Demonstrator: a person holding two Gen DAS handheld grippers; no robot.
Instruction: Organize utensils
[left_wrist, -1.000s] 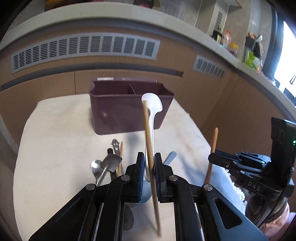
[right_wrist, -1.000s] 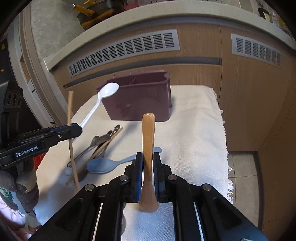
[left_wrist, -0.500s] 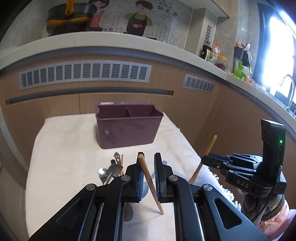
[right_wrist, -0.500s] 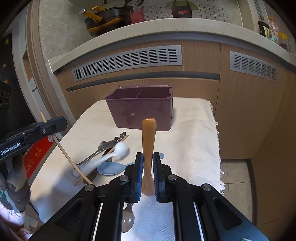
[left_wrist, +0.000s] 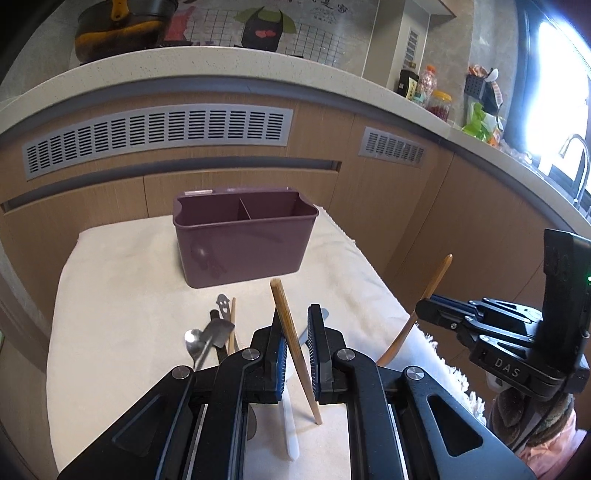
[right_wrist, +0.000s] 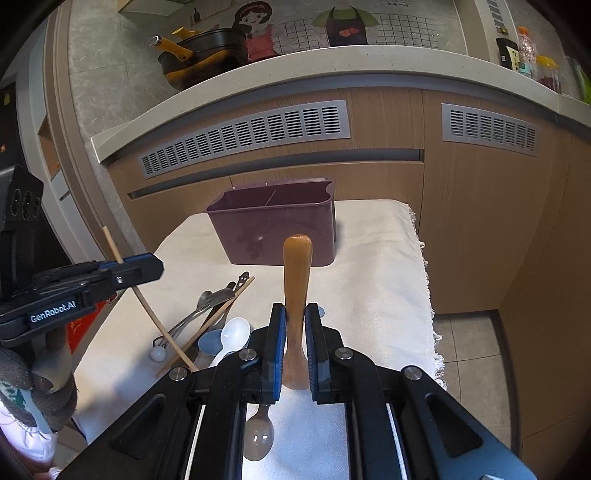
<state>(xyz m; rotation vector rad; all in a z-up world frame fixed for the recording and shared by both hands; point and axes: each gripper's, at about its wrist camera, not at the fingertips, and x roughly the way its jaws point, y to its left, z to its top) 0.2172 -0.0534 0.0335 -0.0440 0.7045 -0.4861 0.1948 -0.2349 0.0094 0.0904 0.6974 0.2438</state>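
Left gripper (left_wrist: 295, 341) clamped on a tilted wooden chopstick (left_wrist: 291, 343); right gripper (right_wrist: 295, 341) pinching an upright wooden spoon (right_wrist: 296, 295). Beyond, on the white cloth (left_wrist: 122, 280): purple two-compartment caddy (left_wrist: 243, 240), with loose metal cutlery (left_wrist: 210, 336) heaped nearer

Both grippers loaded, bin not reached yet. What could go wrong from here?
1. The chopstick sits slanted in the left gripper, so it may swing or slip out.
2. The wooden spoon stands tall in the right gripper and could catch the purple bin rim.
3. Both loads heading for one bin may collide.
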